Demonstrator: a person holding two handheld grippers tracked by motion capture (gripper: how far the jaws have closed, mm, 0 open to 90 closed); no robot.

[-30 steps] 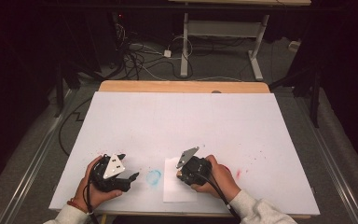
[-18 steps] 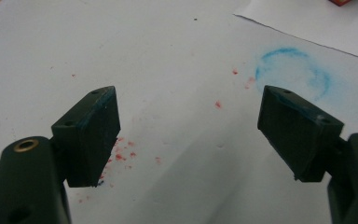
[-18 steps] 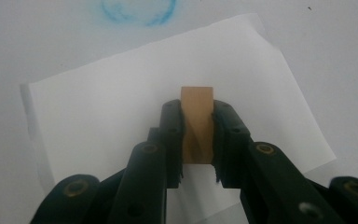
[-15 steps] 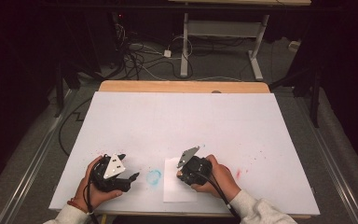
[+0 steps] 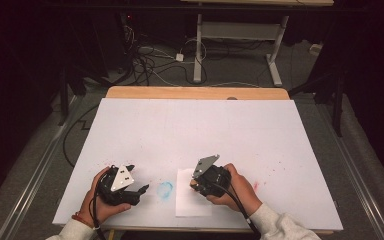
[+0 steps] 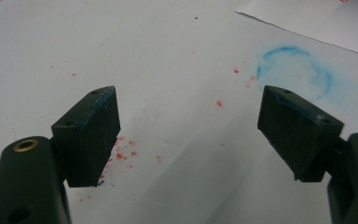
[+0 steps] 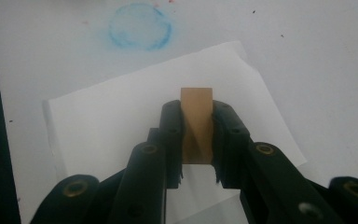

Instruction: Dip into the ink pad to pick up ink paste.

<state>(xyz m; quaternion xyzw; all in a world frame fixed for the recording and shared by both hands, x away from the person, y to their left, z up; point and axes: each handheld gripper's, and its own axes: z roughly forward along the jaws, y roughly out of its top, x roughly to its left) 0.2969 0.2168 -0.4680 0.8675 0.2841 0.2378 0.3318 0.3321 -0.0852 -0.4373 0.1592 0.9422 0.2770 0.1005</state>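
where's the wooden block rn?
The wooden block is clamped in the right gripper, over the white paper sheet, right of the blue ring mark.

Bright evenly lit table (image 5: 260, 130), dark surroundings, soft grainy gripper views, near jaws blurred

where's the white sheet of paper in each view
High view: the white sheet of paper lies near the table's front edge, under the right tool.
Left gripper view: its corner shows at the top right.
Right gripper view: it spreads mid-frame beneath the wooden block.
Shared landmark: the blue ring stain beside it.
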